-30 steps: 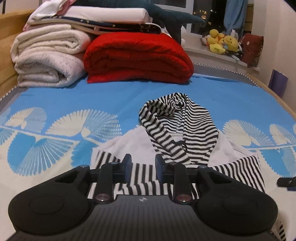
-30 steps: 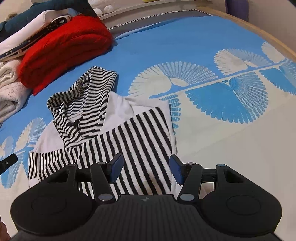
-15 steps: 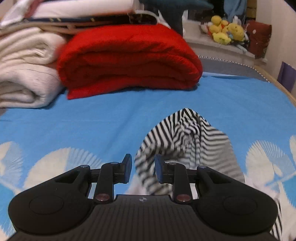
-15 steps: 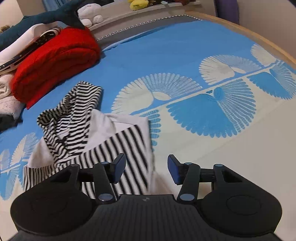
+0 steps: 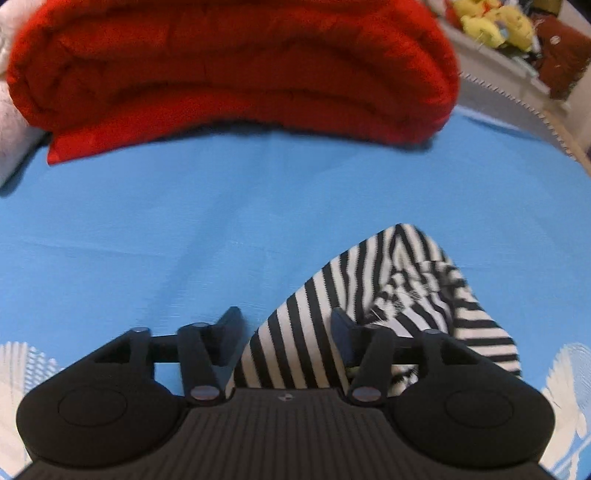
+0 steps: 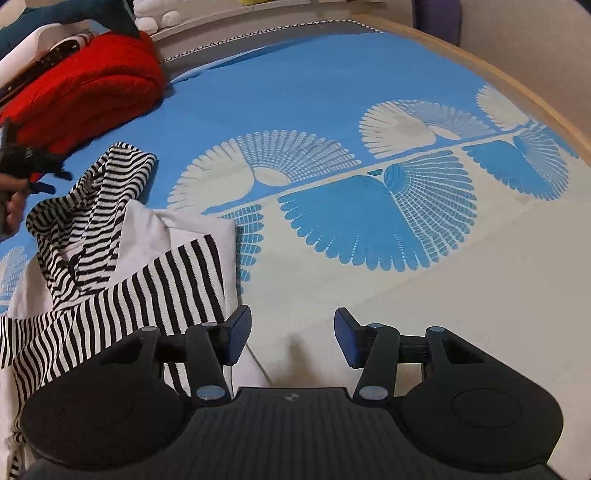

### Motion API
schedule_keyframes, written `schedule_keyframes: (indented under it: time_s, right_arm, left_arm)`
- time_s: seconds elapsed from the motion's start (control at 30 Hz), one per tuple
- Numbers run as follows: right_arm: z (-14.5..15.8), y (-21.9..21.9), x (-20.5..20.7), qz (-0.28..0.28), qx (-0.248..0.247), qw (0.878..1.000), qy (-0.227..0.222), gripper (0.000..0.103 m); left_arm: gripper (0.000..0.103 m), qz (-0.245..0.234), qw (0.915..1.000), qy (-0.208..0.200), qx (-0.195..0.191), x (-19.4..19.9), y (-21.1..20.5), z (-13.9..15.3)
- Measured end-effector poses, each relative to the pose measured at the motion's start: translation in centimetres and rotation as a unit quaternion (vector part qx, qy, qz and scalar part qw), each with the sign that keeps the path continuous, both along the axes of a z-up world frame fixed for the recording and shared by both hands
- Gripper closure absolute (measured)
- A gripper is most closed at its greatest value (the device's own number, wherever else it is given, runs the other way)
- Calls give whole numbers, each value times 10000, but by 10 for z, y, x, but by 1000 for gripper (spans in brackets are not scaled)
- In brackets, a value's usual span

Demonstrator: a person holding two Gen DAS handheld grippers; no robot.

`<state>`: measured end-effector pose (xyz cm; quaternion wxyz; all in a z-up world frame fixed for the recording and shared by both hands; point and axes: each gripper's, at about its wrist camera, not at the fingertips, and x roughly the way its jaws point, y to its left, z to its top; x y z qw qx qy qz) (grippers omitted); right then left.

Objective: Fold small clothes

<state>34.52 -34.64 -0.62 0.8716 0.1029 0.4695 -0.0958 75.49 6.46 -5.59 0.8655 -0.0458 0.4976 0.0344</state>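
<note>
Two grippers over the blue bedsheet with white fan prints (image 6: 332, 96); the black-and-white striped hooded garment (image 6: 122, 258) lay near the sheet's left edge in the right wrist view, hood pointing at the folded red blanket (image 5: 229, 66) by the far edge; left gripper (image 5: 284, 332) had its jaws opening, striped hood fabric between them, pads apparently not pressing it; right gripper (image 6: 291, 332) had jaws spread, only pale sheet between them, just beside the garment's right side; left fingertip (image 6: 238, 325) overlapped the striped hem; yellow plush toys (image 5: 491, 22) sat beyond the far right corner.
</note>
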Motion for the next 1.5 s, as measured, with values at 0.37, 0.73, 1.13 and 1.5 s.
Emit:
schedule_keyframes:
  time_s: [0.37,0.73,1.13,1.5]
  right_arm:
    - [3,3,2,102,-45,9999,-2,51]
    - [38,-5,-4,-238,358,9976,-541,51]
    - [42,-2,-19,-242,1012,9921,-695,51]
    - [-14,39,2,252,1665,9845,498,51]
  left_arm:
    - [102,-578,9977,71,336,1,-22,-8]
    - [102,-3829,9019,-1903,609,-277,-88,141]
    - [66,-888,9872,-363,-1273,-464,26,111]
    - [66,825,9532,893,-2769,-416,47,24]
